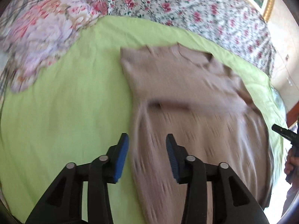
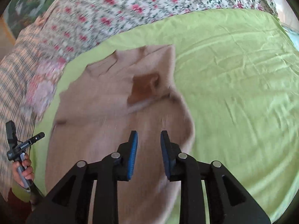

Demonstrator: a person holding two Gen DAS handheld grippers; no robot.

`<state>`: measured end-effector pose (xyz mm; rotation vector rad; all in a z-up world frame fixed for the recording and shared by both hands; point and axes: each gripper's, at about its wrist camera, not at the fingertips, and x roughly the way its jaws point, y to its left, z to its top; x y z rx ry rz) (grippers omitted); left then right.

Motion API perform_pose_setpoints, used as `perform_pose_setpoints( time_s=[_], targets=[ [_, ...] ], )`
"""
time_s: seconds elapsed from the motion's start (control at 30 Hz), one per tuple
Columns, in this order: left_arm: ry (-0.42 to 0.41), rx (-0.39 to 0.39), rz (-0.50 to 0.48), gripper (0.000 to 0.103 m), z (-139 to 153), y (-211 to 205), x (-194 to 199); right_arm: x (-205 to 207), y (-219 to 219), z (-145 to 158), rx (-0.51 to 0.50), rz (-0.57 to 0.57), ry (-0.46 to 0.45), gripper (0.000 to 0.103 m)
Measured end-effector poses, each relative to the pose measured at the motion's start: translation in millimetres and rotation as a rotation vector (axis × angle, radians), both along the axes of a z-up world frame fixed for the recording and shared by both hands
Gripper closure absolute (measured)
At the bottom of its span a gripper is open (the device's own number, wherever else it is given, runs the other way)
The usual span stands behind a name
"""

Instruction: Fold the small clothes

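Beige dress (image 1: pixel 186 97) lying flat on the green sheet (image 1: pixel 65 102) over the bed, neckline toward the rose-print bedding (image 1: pixel 186 5) at the far side, skirt spreading out toward both cameras, everything smeared by motion blur. Left claw (image 1: pixel 147 156) hanging wide open above the skirt's left edge, blue pads (image 1: pixel 122 158) well apart, nothing between them. Right claw (image 2: pixel 149 155) likewise parted and holding nothing, poised over the skirt near its right edge, with the dress (image 2: pixel 115 112) filling the middle of that view.
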<state>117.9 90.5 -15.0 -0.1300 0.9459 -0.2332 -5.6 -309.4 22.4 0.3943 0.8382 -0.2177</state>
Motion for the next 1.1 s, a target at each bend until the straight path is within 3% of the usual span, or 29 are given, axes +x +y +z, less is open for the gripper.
perform_pose_setpoints(
  time_s=[0.13,0.3,0.4,0.53,0.6,0.63,0.67,0.73,0.77,0.8,0.83,0.97,1.1],
  targets=[
    [0.031,0.011,0.012,0.056,-8.8,-1.6,-65.8,-43.0,30.6,-3.3,-0.03,-0.011,0.027,0.076],
    [0.093,-0.008,-0.006,0.053,-21.3,-5.8,-126.8,-70.8,87.5,-17.8,-0.041,0.062,0.079,0.075],
    [0.14,-0.022,-0.027,0.043,-33.4,-11.2,-156.2,-77.5,112.5,-34.7,-0.091,0.055,0.149,0.066],
    [0.203,-0.052,-0.064,0.042,-52.0,-18.7,-180.1,-79.2,128.2,-52.6,-0.181,0.053,0.204,0.059],
    [0.217,-0.05,-0.073,0.041,-58.5,-22.0,-185.9,-81.4,130.5,-55.3,-0.214,0.061,0.207,0.063],
    [0.216,-0.048,-0.085,0.041,-59.6,-24.7,-188.6,-83.3,126.9,-53.4,-0.22,0.055,0.208,0.078],
    [0.21,-0.044,-0.091,0.041,-59.9,-26.3,-190.6,-87.5,121.3,-50.8,-0.198,0.059,0.196,0.095],
    [0.198,-0.036,-0.097,0.046,-59.9,-28.8,-191.0,-99.7,106.9,-41.1,-0.11,0.066,0.144,0.095],
    [0.188,-0.03,-0.094,0.055,-59.4,-29.3,-190.9,-108.2,96.2,-34.5,-0.059,0.065,0.11,0.095],
    [0.176,-0.024,-0.093,0.081,-58.2,-29.2,-191.5,-114.2,85.7,-29.2,-0.007,0.06,0.079,0.095],
    [0.173,-0.027,-0.099,0.09,-56.6,-26.2,-190.1,-124.3,70.1,-23.9,0.058,0.041,0.043,0.095],
    [0.14,-0.045,-0.118,0.091,-47.8,-20.7,-193.0,-169.0,7.9,-16.2,0.204,-0.026,-0.069,0.095],
    [0.179,-0.076,-0.141,0.087,-58.8,-12.0,-195.3,-193.6,-30.3,-45.3,0.316,-0.034,-0.093,0.103]
  ],
)
